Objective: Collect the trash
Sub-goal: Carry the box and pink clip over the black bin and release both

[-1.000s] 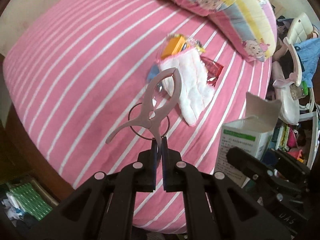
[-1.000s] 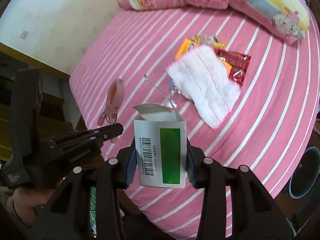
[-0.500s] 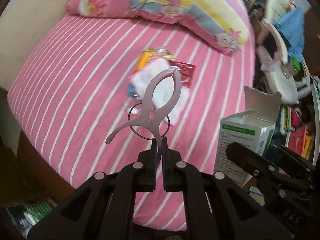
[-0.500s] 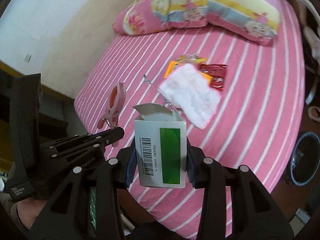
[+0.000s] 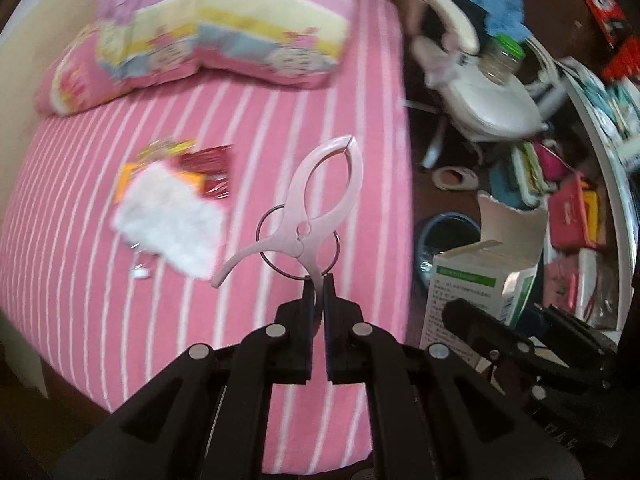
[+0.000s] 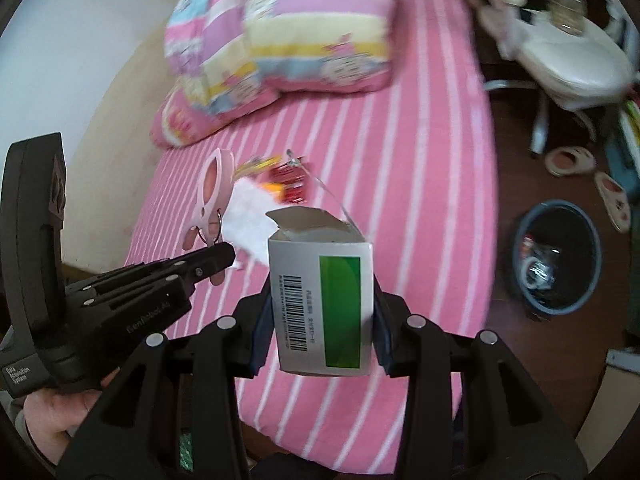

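Note:
My left gripper [image 5: 318, 286] is shut on one handle of a pale pink clothes clip [image 5: 320, 200] with a metal ring, held above the pink striped bed [image 5: 120, 320]. My right gripper [image 6: 322, 308] is shut on an open white and green carton [image 6: 324, 304], also seen in the left wrist view [image 5: 480, 280]. A white cloth [image 5: 168, 220], a red wrapper [image 5: 212, 168] and orange and yellow wrappers [image 5: 160, 152] lie on the bed. A dark round trash bin [image 6: 556, 256] stands on the floor right of the bed; in the left wrist view it [image 5: 448, 236] is partly hidden behind the carton.
Patterned pillows [image 6: 300, 40] lie at the head of the bed. A white chair [image 6: 568, 60] with a jar on it stands beyond the bed. Slippers [image 6: 568, 160] lie on the floor. Cluttered shelves [image 5: 580, 200] are at the right.
Both grippers have swung right and pulled back with their loads. The bed's right edge, the floor and the trash bin have come into view. The wrappers now sit further left.

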Tool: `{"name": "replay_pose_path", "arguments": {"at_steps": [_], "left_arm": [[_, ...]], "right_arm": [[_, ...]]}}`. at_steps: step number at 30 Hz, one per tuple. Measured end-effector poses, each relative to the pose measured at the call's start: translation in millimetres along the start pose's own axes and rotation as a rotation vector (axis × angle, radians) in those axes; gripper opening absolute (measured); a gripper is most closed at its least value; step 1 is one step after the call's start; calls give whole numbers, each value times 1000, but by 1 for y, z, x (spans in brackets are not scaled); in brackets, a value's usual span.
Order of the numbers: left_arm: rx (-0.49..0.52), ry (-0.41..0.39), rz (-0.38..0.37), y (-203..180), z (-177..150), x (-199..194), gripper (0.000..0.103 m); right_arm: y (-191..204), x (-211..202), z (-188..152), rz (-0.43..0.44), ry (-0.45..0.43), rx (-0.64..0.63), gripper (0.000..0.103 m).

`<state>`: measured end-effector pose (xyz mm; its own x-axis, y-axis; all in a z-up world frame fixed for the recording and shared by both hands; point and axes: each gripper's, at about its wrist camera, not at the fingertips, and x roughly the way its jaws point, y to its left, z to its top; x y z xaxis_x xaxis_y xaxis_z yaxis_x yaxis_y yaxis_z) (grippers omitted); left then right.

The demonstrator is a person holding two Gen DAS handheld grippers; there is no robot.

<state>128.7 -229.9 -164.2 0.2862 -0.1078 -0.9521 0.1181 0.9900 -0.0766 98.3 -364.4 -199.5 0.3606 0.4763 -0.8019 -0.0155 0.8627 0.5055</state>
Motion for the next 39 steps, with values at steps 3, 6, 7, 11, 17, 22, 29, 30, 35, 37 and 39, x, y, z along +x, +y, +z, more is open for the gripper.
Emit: {"name": "replay_pose_path", "arguments": {"at_steps": [3,6,7,11,17,22,29,30,35,37,39], "left_arm": [[53,7,-22,-46,7,10,4],[97,19,-41,-83,12,20,4],[115,24,-47,-97,13,24,4],[178,48,-74,-146,20,43,4],[245,97,-98,-198,28,86,4],[267,185,-154,-234,30,144,4],[286,322,-220,-283,28,240,4],[285,341,-228,-288,28,251,4],[317,414,-277,-320,28,314,4],[302,455,-320,-329,27,336,6],[297,464,-281,-334,27,355,11]], "right_arm": [[-39,-18,0,-25,-18,47,42],[-78,-32,-2,-50,-33,94,42],[-88,-36,-2,-56,-37,107,42],[-137,-51,-2,-83,-53,167,42],[-207,-53,-1,-118,-53,246,42],[-262,-41,-4,-159,-26,305,42],[-342,-3,-8,-211,38,367,42],[-351,2,-9,-215,43,374,42],[-390,31,-8,-236,74,389,45],[-406,45,-9,-275,98,369,49],[-419,55,-12,-325,120,369,63]]}}
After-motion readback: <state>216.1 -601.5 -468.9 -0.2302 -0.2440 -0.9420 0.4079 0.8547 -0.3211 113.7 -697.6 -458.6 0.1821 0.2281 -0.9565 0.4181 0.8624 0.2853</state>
